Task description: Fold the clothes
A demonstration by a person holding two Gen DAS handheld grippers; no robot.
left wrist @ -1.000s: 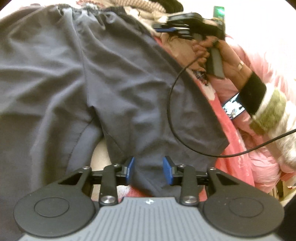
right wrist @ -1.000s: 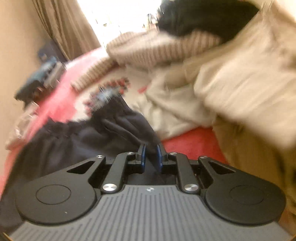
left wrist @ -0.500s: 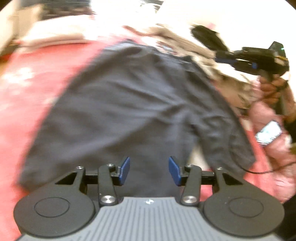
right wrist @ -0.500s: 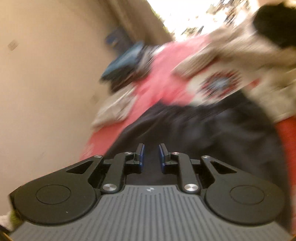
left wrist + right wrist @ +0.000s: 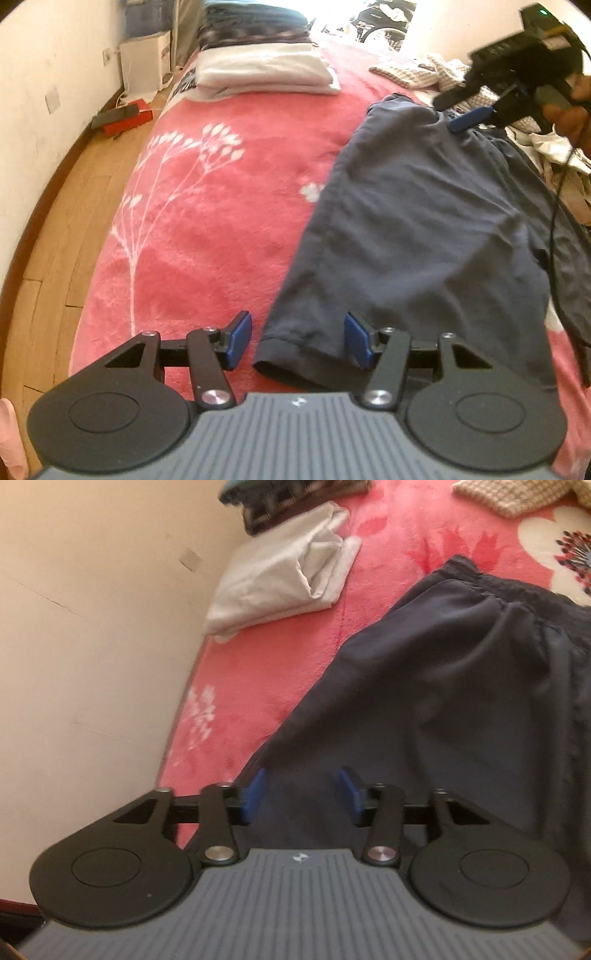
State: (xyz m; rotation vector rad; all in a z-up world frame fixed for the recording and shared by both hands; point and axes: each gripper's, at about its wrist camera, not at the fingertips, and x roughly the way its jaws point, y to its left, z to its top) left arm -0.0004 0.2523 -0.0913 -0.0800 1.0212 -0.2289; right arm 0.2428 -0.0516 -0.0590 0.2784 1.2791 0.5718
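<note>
Both our claws now released from the navy shorts [image 5: 424,229], which lie folded lengthwise on the pink bed blanket [image 5: 221,206], our left claw [image 5: 297,339] spread wide at the leg hem, our right claw [image 5: 300,794] parted over the fabric, folded white cloth [image 5: 266,70] beyond

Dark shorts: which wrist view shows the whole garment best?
The left wrist view: the dark shorts lie lengthwise on the pink blanket, from the hem at the left gripper to the waistband. The right wrist view shows only the waistband end, close up and partly cropped.
</note>
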